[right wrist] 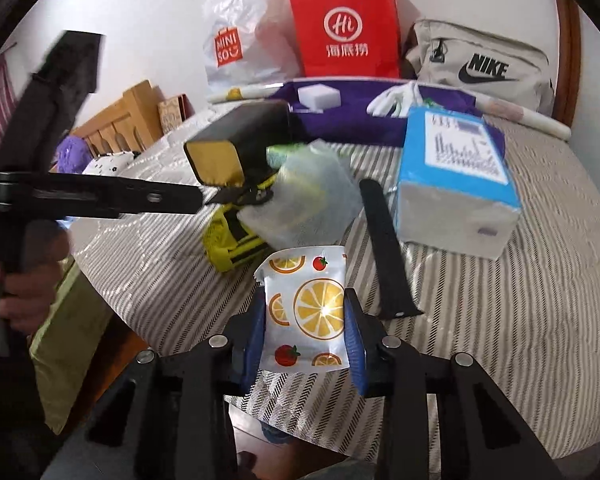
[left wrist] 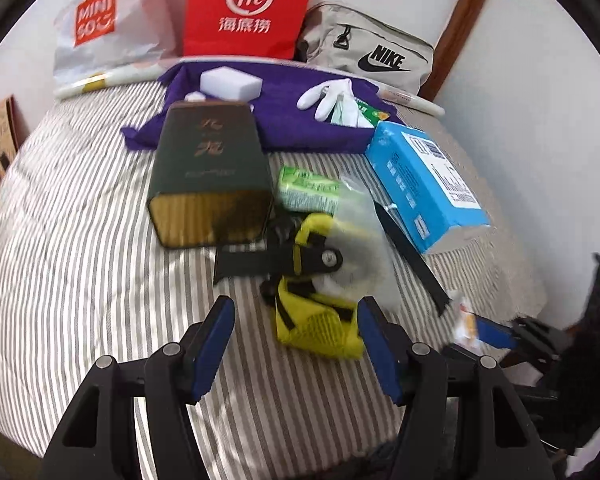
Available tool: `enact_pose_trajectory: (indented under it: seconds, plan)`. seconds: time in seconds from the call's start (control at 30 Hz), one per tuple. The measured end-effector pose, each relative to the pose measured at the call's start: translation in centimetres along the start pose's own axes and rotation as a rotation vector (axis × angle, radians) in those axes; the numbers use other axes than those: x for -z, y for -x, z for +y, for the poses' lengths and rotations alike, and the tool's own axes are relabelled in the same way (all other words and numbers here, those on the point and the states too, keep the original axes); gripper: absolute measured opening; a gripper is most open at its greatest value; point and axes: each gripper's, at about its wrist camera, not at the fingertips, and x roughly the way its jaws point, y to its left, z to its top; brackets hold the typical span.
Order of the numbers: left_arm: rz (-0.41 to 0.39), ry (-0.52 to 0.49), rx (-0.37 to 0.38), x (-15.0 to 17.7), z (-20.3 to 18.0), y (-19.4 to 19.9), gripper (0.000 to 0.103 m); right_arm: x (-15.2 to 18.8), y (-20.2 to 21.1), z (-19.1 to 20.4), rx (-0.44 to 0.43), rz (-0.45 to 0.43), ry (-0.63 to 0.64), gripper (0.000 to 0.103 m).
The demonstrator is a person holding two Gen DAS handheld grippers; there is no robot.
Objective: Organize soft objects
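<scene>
Pouch (right wrist: 306, 312), fruit-printed, sits clamped between my right gripper (right wrist: 306, 320) pads at 6 o'clock above the striped bed (right wrist: 500, 300); I judge it light, crinkly and slippery, best pinched mid-body. My left gripper (left wrist: 296, 344) gapes, grasping nothing

Glossy printed pouch (right wrist: 306, 314); woven striped cloth bedcover (left wrist: 80, 240); crinkled plastic bag (right wrist: 244, 32); matt black strap (right wrist: 384, 248).

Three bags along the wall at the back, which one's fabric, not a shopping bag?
The beige Nike bag, rightmost, with a zipper and swoosh logo. The red paper bag has handles; the white Miniso bag is crinkled plastic.
</scene>
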Motion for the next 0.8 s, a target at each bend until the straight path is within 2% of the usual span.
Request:
enact_pose_trajectory:
  seconds: [0.17, 0.33, 0.4, 0.53, 0.63, 0.7, 0.8]
  plan:
    - [0.014, -0.048, -0.041, -0.8, 0.0, -2.0, 0.062, 0.0, 0.9, -0.3, 0.008, -0.022, 0.022, 0.036]
    - [0.027, -0.122, -0.028, -1.1, -1.0, -3.7, 0.062, 0.2, 0.8, -1.5, 0.019, -0.011, 0.013, 0.036]
    - [0.042, -0.147, -0.054, -1.2, -1.3, -4.7, 0.062, 0.2, 0.7, -1.9, 0.021, -0.006, 0.007, 0.036]
    - [0.024, -0.169, -0.079, -1.4, -1.4, -5.5, 0.064, 0.3, 0.1, -2.7, 0.031, 0.013, -0.005, 0.036]
    - [0.019, -0.178, -0.056, -1.5, -1.3, -5.3, 0.054, 0.4, -0.1, -3.0, 0.038, 0.02, -0.01, 0.036]
    - [0.012, -0.191, -0.048, -1.4, -1.5, -4.7, 0.036, 0.5, -0.1, -3.2, 0.043, 0.019, -0.013, 0.036]
    - [0.008, -0.195, -0.032, -1.4, -1.4, -4.0, 0.015, 0.5, 0.2, -3.4, 0.047, 0.009, -0.018, 0.036]
